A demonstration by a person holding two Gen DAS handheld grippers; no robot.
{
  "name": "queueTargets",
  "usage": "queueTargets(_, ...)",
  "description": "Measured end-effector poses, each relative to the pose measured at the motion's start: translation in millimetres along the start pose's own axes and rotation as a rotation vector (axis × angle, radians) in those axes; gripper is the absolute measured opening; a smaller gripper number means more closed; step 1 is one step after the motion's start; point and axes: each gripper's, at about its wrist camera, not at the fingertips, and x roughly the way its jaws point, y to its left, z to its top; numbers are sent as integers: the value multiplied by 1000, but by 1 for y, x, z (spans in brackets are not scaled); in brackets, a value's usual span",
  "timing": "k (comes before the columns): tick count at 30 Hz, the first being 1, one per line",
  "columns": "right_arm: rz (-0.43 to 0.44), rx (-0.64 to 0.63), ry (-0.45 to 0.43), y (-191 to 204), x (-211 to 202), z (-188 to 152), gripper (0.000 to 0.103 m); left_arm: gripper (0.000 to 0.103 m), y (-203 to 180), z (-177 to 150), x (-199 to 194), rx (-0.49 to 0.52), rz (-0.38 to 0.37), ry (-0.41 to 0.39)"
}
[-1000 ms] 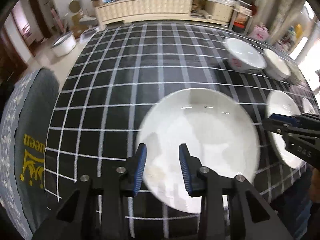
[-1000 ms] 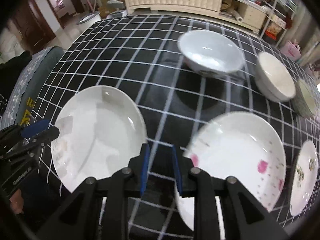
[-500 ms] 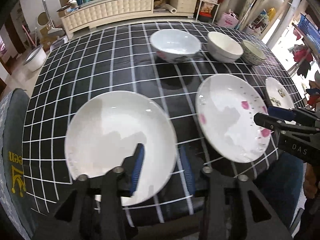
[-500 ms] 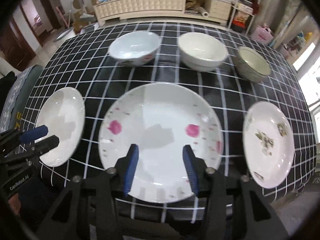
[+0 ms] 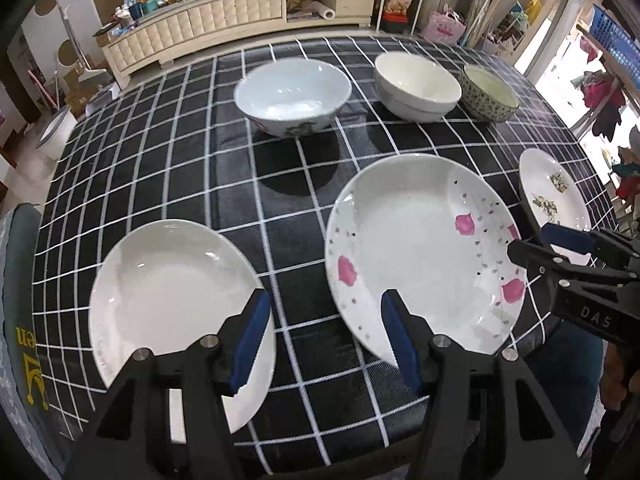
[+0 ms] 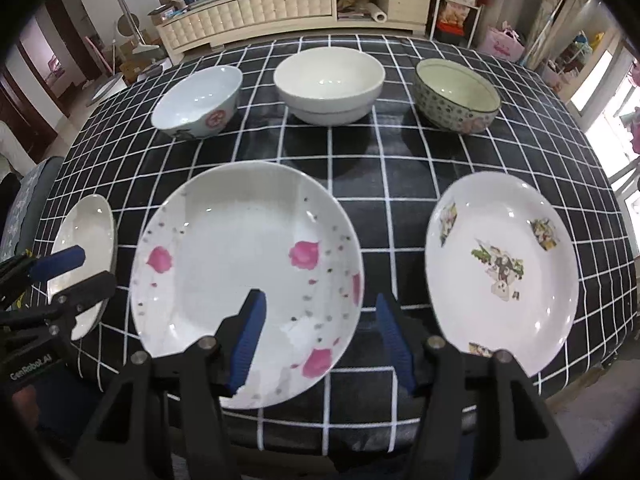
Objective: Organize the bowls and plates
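A: Pink-flowered white ceramic plate (image 6: 248, 272)?
B: Flat, face up, round, no long axis. Plain white plate (image 5: 176, 300) left, three bowls behind.
A: Jaws?
B: Left gripper (image 5: 324, 336), right gripper (image 6: 318, 334) opening, empty.

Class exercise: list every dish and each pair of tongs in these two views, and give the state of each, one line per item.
Plain white plate: flat, empty.
Pink-flowered plate: flat, empty, unstacked.
Plate with picture print: flat, empty.
Pale blue bowl: upright, empty.
Cream bowl: upright, empty.
Speckled bowl: upright, empty.
Left tongs: jaws opening, holding nothing.
Right tongs: jaws opening, holding nothing.
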Motion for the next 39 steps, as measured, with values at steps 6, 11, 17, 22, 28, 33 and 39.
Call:
queueTargets(6, 12, 5, 22, -7, 16, 5, 62, 55, -10, 8, 24, 11, -21, 39)
queueTargets(11, 15, -4, 64, -8, 29, 6, 56, 54, -13, 12, 42, 29, 2, 84)
queueTargets(17, 29, -4, 121, -6, 45, 4, 38, 33, -11, 13, 57, 42, -1, 131)
queueTargets(22, 22, 1, 127, -6, 47, 3, 36, 27, -11, 12, 64, 41, -32, 147)
queueTargets(28, 12, -1, 112, -6, 46, 0, 31, 26, -16, 11, 67, 59, -22, 142)
queueTargets(33, 49, 65, 112, -16, 42, -2, 22, 22, -13, 11, 65, 42, -27, 150)
queueTargets(39, 63, 75, 116, -15, 34, -1, 20, 20, -8, 7, 58, 40, -12, 150)
